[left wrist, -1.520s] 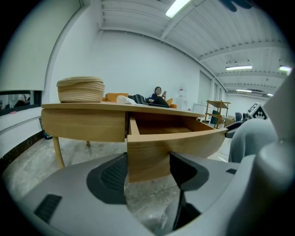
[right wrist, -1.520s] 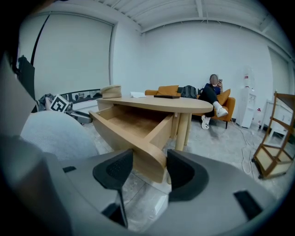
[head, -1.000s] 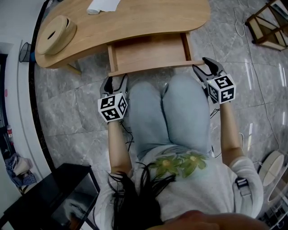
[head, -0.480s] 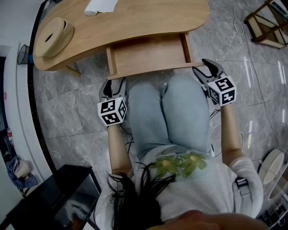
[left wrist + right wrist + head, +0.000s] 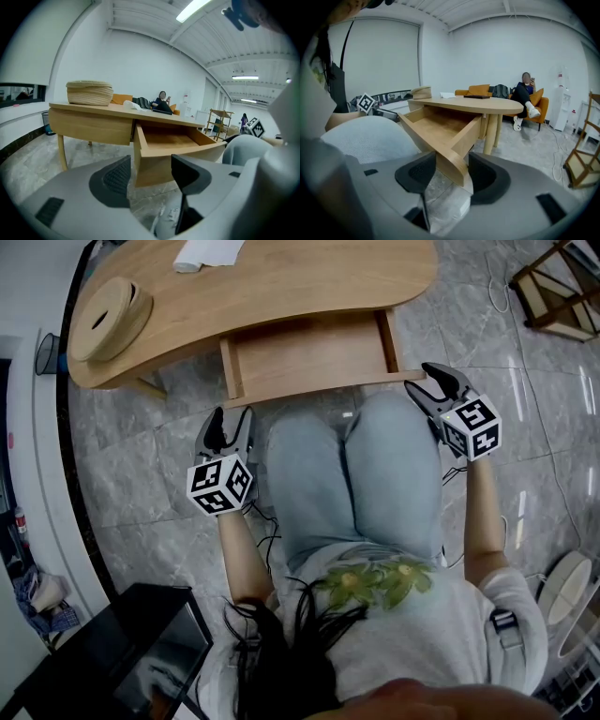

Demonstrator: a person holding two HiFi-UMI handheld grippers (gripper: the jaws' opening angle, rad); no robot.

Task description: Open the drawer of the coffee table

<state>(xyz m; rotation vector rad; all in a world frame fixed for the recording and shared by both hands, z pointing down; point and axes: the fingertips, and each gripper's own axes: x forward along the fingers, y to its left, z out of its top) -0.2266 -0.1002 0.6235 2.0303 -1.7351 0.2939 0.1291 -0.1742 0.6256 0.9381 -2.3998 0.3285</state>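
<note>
Though nothing holds it, coffee table (image 5: 281, 287): fills the head view from 10 to 1 o'clock, unmoved.
Drawer (image 5: 309, 357): pulled well out toward 6 o'clock and empty. The opening looks done, with the same reach as a second ago.
Left gripper (image 5: 228, 418): jaws apart and empty, just eased slightly narrower. It has backed off toward 7 o'clock, clear of the drawer's left corner.
Right gripper (image 5: 422, 379): jaws apart, the drawer's right corner framed between them untouched. It stays at 3 o'clock of the drawer front.
</note>
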